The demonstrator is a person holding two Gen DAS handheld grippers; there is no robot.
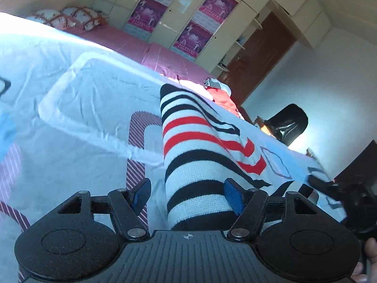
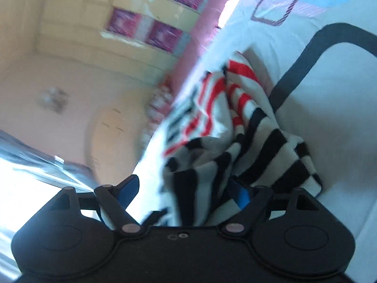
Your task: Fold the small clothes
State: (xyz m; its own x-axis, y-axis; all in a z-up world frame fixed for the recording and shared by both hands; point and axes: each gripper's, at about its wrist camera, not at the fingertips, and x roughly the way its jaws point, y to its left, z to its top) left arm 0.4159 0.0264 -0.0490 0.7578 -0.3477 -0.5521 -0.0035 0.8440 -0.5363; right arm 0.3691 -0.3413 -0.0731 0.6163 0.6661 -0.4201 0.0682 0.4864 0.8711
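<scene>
Nearest the left gripper [image 1: 187, 194], the striped garment [image 1: 188, 155] lies on the bed [image 1: 77, 108] right between its spread fingers [image 1: 141, 193]: the right-hand pad touches the cloth's edge while the left-hand one stands clear, so nothing is pinched. From there its long axis runs straight away from those fingers toward the far edge of the bed, black bands near, red bands beyond. The right gripper [image 2: 186, 192], also spread and gripping nothing, has a bunched black-striped end of the same garment between its pads, so both hands look about equally near.
</scene>
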